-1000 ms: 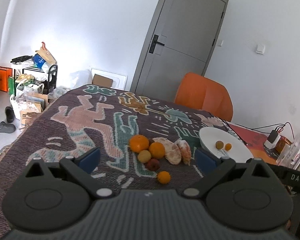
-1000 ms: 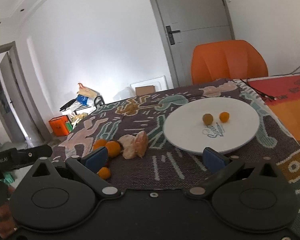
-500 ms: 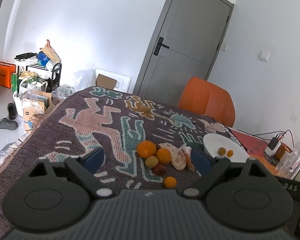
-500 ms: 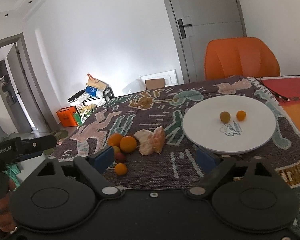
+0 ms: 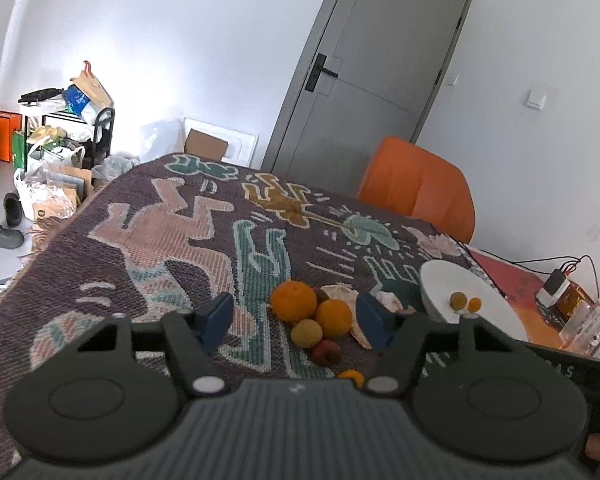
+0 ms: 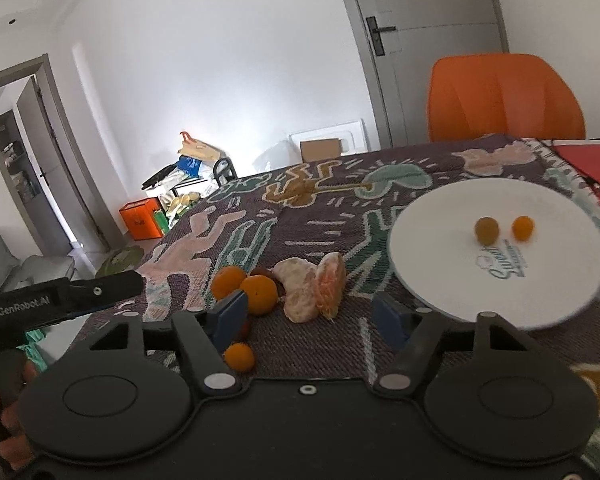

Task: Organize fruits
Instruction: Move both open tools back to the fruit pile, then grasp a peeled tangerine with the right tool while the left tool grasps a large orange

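A pile of fruit lies on the patterned tablecloth: two oranges [image 5: 294,301] [image 5: 333,318], a small yellow fruit [image 5: 306,333], a reddish fruit [image 5: 326,352], a tiny orange one [image 5: 351,378] and peeled citrus pieces [image 6: 314,286]. A white plate [image 6: 452,272] to the right holds a brownish fruit [image 6: 486,229] and a small orange fruit [image 6: 523,227]. My left gripper [image 5: 294,320] is open and empty, hovering in front of the pile. My right gripper [image 6: 310,318] is open and empty, in front of the peeled citrus.
An orange chair [image 5: 416,192] stands behind the table. A charger, cables and a plastic bottle [image 5: 588,320] sit at the far right. The left gripper's body [image 6: 60,300] shows in the right wrist view. Bags and boxes [image 5: 56,152] clutter the floor at left.
Both grippers have moved closer to the fruit pile. The right gripper has swung left, away from the plate. Both stay open and no fruit has moved.
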The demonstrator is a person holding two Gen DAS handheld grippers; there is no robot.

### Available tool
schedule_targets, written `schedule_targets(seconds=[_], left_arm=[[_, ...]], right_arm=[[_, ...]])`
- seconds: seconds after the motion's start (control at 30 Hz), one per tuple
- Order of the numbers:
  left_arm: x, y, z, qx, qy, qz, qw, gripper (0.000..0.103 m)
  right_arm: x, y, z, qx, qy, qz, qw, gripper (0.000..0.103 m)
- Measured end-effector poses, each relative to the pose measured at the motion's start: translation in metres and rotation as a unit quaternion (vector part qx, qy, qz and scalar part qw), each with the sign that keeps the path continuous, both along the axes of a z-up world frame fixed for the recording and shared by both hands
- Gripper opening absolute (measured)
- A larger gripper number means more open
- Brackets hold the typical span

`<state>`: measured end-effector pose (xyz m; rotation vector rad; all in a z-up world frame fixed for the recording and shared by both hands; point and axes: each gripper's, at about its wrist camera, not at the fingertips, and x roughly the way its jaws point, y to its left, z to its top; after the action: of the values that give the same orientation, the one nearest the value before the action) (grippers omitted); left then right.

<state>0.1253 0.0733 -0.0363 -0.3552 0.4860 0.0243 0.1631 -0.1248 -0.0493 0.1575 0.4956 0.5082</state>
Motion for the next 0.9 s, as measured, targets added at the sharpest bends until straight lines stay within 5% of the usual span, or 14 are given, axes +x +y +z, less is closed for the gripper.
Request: schedule_targets(seconds=[0.9], left_arm=[[0.091, 0.003, -0.047, -0.031, 0.057, -0.017, 0.9977, 0.051]], right_arm=[[0.074, 0.035, -0.021, -0.03, 0.042, 0.0, 0.999, 0.047]])
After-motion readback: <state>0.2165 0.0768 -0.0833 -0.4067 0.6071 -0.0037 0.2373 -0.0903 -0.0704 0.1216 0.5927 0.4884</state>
